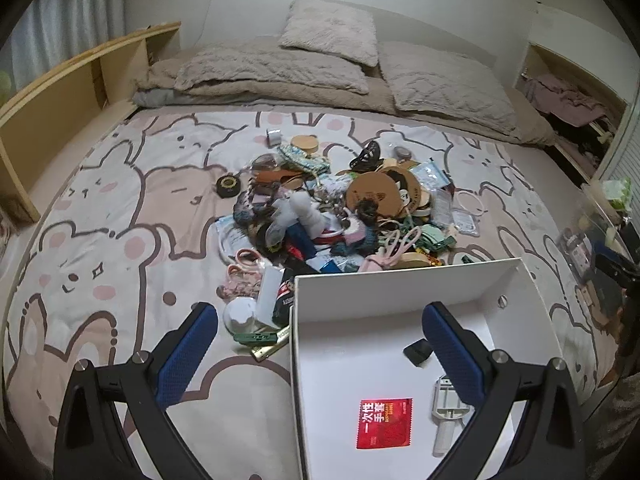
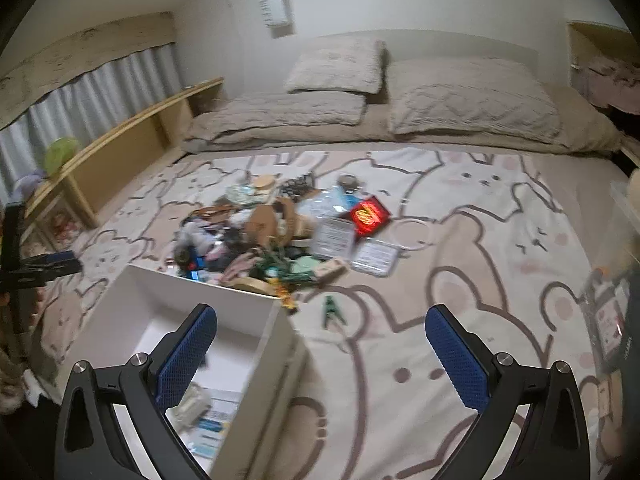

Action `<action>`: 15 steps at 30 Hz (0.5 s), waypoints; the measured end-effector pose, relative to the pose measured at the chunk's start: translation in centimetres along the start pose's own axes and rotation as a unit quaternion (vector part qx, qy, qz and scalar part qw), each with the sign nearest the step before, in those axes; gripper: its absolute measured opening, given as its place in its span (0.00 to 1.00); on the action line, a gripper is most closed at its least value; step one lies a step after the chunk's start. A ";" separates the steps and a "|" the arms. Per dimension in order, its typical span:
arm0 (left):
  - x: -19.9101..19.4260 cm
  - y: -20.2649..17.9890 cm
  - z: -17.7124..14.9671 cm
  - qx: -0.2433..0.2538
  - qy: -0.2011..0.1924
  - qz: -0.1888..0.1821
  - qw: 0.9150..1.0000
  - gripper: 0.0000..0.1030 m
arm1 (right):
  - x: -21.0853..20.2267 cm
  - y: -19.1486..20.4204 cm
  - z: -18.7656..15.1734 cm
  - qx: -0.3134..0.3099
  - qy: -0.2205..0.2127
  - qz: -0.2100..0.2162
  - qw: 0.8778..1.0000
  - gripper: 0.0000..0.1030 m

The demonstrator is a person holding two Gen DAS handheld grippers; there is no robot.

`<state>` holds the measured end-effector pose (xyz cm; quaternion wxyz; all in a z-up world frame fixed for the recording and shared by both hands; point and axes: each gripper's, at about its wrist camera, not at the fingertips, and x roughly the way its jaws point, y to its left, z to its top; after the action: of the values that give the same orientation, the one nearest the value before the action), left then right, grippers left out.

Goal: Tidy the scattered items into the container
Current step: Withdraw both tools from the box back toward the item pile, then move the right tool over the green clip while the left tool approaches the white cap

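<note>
**Both grippers empty, pile waiting beyond the box**

The left gripper [image 1: 320, 344] has its jaws wide apart and holds nothing; the right gripper [image 2: 321, 344] is the same, jaws apart, nothing between.

The scattered items [image 1: 328, 204] lie in one heap on the bed [image 1: 100, 208], ahead of both grippers and just past the far wall of the white box [image 1: 400, 284]. Seen from the left gripper, the box sits under and between its fingers; from the right gripper it is low and to the left.

Handling, as I judge it:
- Most pieces look small and light: hair ties, cords, soft cloth bits. These are floppy, so pinch at the thick middle, not at a loose end.
- The brown round discs [image 1: 374, 196] seem stiff and flat; better to take them by the edge.
- Clear plastic packets [image 2: 374, 256] ahead and slightly right of the right gripper are prob. slippery and thin; grip a corner or a sealed edge.
- The green clip [image 2: 330, 312], apart from the heap and nearest to the right gripper, is rigid and easy to pick.
- White round thing [image 1: 240, 314] just left of the box: smooth, maybe fragile, I cannot tell what it is.

Inside the box already: a red packet [image 1: 384, 424], a white plastic part [image 1: 444, 412] and a small dark piece [image 1: 418, 352]. The rest of the floor is free, so much room remains.
</note>
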<state>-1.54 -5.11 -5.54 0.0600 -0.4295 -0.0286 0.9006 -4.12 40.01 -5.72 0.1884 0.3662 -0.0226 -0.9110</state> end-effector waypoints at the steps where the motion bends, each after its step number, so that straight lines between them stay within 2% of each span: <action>1: 0.2 0.1 -0.1 -0.002 0.002 0.002 1.000 1.00 | 0.2 -0.4 -0.2 0.004 0.002 -0.005 1.000 1.00; 11: 1.7 2.6 -0.2 -0.029 0.015 0.027 0.999 1.00 | 3.6 -3.7 -2.7 0.035 0.038 -0.036 0.998 1.00; 15: 2.3 4.0 -0.3 -0.038 0.012 0.056 0.998 1.00 | 5.0 -4.6 -3.4 0.051 0.050 -0.038 0.997 1.00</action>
<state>-3.09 -8.72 -7.89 -0.0064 -0.4432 -0.0377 0.8956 -6.59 42.83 -12.33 0.1354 0.4213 -0.0458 -0.8956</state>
